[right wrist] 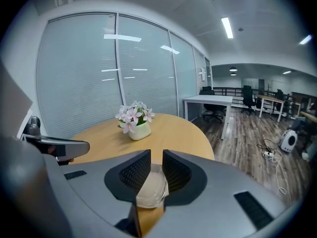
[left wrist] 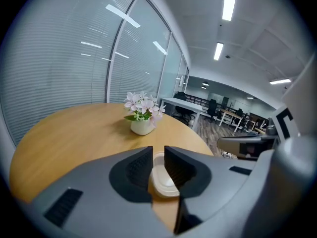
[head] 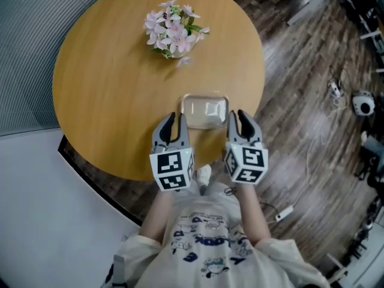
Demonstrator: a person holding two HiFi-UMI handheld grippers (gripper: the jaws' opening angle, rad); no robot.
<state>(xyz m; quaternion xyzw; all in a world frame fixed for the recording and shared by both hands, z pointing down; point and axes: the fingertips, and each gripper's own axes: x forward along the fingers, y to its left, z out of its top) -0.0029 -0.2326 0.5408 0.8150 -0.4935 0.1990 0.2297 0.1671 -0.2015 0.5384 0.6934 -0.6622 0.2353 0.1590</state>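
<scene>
A clear plastic lidded container (head: pixel 204 111) lies on the round wooden table (head: pixel 108 95), close to its near edge. My left gripper (head: pixel 172 125) hovers at the container's near left corner. Its jaws stand a narrow gap apart with nothing gripped, and the container (left wrist: pixel 163 177) shows through that gap. My right gripper (head: pixel 241 120) hovers at the container's right side, its jaws also a narrow gap apart and empty. The container (right wrist: pixel 151 190) lies just beyond and below them. Each gripper's marker cube faces the head camera.
A white pot of pink flowers (head: pixel 173 32) stands at the far side of the table, well beyond the container. The table's near edge (head: pixel 198 171) lies under my hands. Wood floor with cables (head: pixel 312 143) is to the right; a glass wall with blinds (left wrist: pixel 74 68) is behind.
</scene>
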